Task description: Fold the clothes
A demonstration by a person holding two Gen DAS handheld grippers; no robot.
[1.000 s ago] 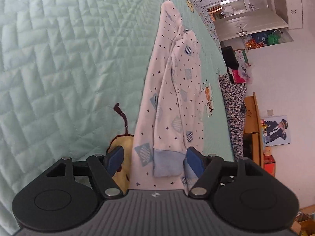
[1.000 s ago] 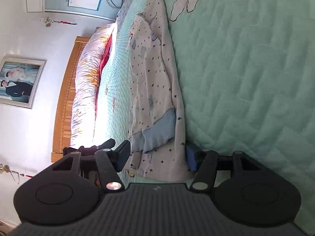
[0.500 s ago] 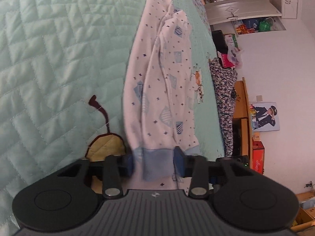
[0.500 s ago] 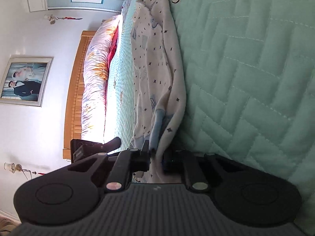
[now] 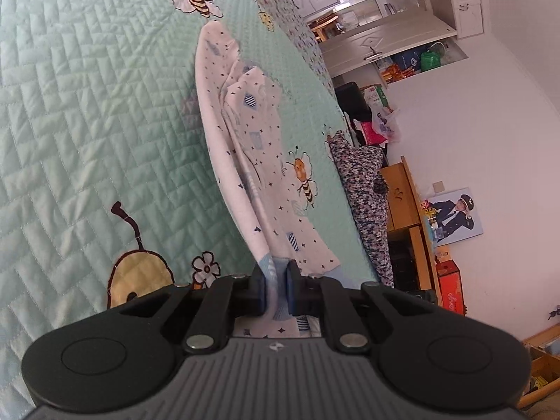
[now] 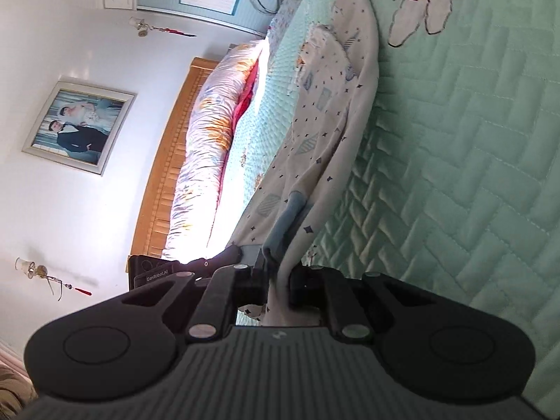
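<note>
Mint quilted bedspread (image 5: 87, 112) under white star-print garment (image 5: 224, 133), both grippers' jaws clamped on its blue-cuffed end.

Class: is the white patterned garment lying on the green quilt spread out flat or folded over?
Folded: the garment lies in a narrow strip, layers doubled over.

A soft, matt printed cloth garment (image 5: 241, 147) is seen lying on a quilted bedspread (image 5: 87, 112) of stitched, faintly sheened fabric. The left gripper (image 5: 275, 292) and right gripper (image 6: 278, 285) are made of matt black plastic with bright metal rivets. At the left of the right-wrist view, a varnished wooden headboard (image 6: 164, 182) is shown.
</note>
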